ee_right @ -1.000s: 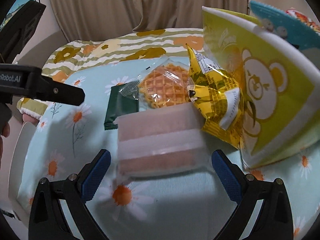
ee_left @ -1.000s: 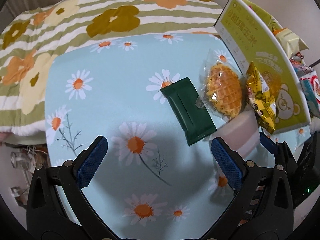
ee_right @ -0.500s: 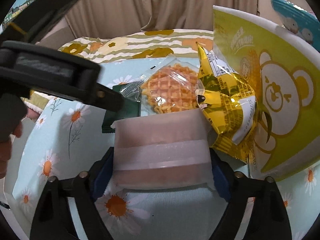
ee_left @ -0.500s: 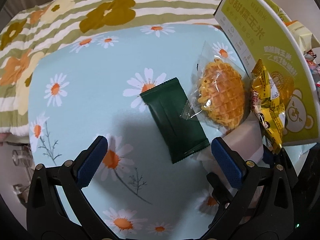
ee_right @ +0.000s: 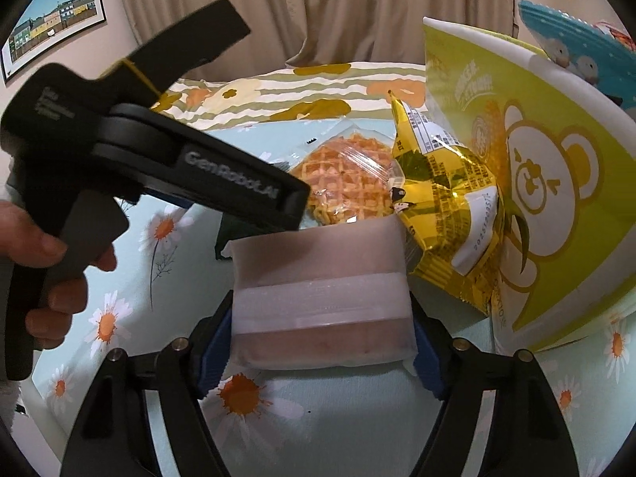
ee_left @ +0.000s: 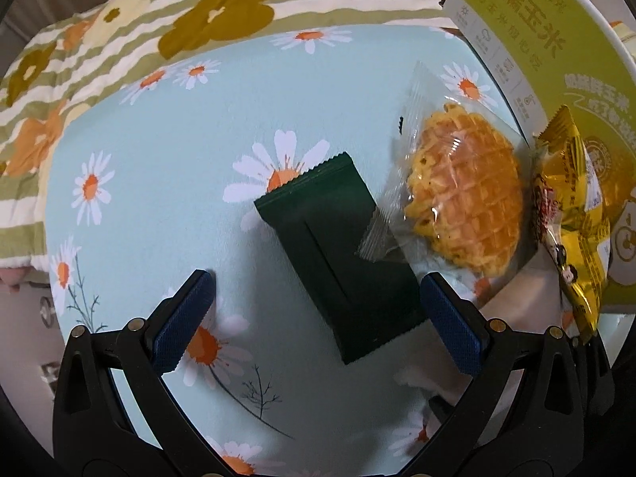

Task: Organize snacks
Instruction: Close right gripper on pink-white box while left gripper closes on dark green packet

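My right gripper [ee_right: 320, 342] is shut on a frosted white snack packet [ee_right: 322, 298] with a pinkish filling, close above the daisy tablecloth. My left gripper [ee_left: 314, 314] is open, its fingers either side of the near end of a dark green packet [ee_left: 338, 254] that lies flat. A wrapped round waffle [ee_left: 465, 194] lies right of the green packet and overlaps its edge; it also shows in the right wrist view [ee_right: 349, 183]. A yellow foil bag [ee_left: 572, 214] leans against the green-and-white bear box [ee_left: 528, 55].
The left gripper's body [ee_right: 167, 167] and the hand holding it cross the left of the right wrist view, hiding most of the green packet. A blue snack bag [ee_right: 576, 59] stands behind the box [ee_right: 556, 198]. A striped flowered blanket [ee_left: 159, 31] lies beyond the tablecloth.
My right gripper has closed on the white packet. My left gripper has moved forward, so the green packet now lies between its open fingers.
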`<action>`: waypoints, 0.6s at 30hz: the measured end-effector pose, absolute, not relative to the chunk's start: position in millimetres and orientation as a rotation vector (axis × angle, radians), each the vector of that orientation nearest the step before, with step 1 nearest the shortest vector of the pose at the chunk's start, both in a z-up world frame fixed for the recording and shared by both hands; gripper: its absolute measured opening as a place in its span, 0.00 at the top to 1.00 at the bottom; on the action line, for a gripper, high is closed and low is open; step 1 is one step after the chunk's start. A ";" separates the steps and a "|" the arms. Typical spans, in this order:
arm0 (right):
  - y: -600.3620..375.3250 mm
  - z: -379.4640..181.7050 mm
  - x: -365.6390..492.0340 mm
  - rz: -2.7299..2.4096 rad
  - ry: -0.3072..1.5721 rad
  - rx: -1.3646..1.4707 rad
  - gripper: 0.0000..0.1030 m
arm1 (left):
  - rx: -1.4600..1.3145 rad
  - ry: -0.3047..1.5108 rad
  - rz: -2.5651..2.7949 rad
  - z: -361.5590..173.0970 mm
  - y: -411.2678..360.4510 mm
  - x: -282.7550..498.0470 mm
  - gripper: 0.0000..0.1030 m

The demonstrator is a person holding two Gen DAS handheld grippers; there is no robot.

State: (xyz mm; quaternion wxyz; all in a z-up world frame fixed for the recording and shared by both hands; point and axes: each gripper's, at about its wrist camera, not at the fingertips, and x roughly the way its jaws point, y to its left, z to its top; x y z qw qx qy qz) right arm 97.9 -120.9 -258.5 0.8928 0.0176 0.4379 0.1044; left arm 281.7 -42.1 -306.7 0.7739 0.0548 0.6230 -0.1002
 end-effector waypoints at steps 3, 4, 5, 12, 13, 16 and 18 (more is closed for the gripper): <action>-121.1 -258.4 99.7 0.222 0.908 0.038 0.29 | 0.130 1.345 -0.197 -307.8 -45.9 285.7 0.00; -120.9 -258.5 102.6 0.225 0.908 0.039 0.29 | 0.132 1.342 -0.192 -307.8 -46.4 287.0 0.00; -120.8 -258.6 105.7 0.226 0.908 0.040 0.29 | 0.135 1.341 -0.186 -308.6 -46.3 288.5 0.00; -121.5 -258.9 110.4 0.239 0.910 0.041 0.29 | 0.143 1.358 -0.150 -307.9 -30.1 288.3 0.00; -121.9 -259.3 112.2 0.241 0.910 0.041 0.29 | 0.140 1.360 -0.137 -307.4 -25.7 288.2 0.01; -122.5 -260.6 118.0 0.249 0.911 0.045 0.29 | 0.124 1.362 -0.137 -307.5 -21.0 292.2 0.03; -121.1 -260.4 120.0 0.254 0.911 0.040 0.29 | 0.127 1.353 -0.149 -306.0 -24.2 294.7 0.06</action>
